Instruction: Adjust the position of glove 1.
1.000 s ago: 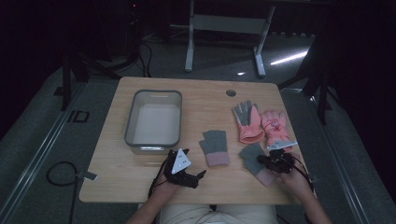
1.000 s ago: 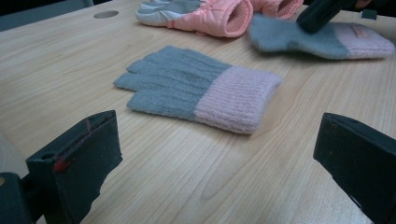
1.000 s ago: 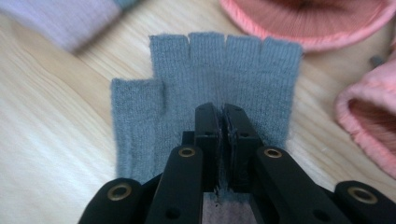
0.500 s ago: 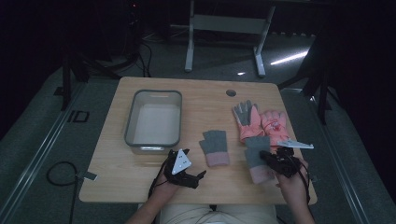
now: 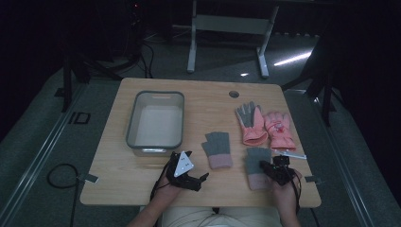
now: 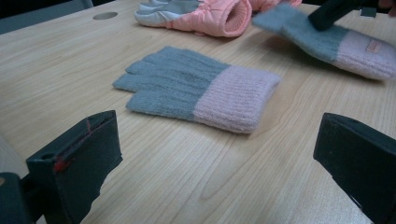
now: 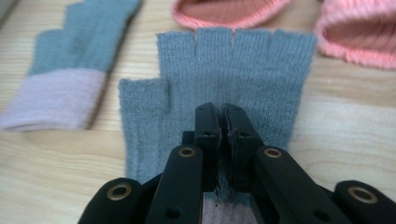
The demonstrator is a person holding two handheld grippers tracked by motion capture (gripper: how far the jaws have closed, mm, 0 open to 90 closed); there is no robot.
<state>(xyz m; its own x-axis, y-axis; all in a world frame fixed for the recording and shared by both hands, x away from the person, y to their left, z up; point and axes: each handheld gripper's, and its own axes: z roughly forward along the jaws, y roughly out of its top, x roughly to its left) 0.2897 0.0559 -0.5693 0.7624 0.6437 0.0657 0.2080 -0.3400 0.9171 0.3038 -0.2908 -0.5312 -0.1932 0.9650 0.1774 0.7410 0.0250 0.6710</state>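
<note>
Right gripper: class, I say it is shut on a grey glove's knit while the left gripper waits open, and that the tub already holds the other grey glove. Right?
Not quite. The tub holds nothing, as the high view shows; the other grey glove lies on the table beside it. The right gripper is shut on its grey glove, and the left gripper is open.

- Right gripper (image 7: 223, 122): black fingers (image 7: 206, 126) pressed together, pinching the grey fingerless glove (image 7: 233, 70) at mid-palm.
- Glove fingers point away, flat over wooden table (image 7: 345, 126).
- Second grey glove (image 7: 70, 70), pink cuff, upper left.
- Two pink gloves (image 7: 229, 11) along top edge.
</note>
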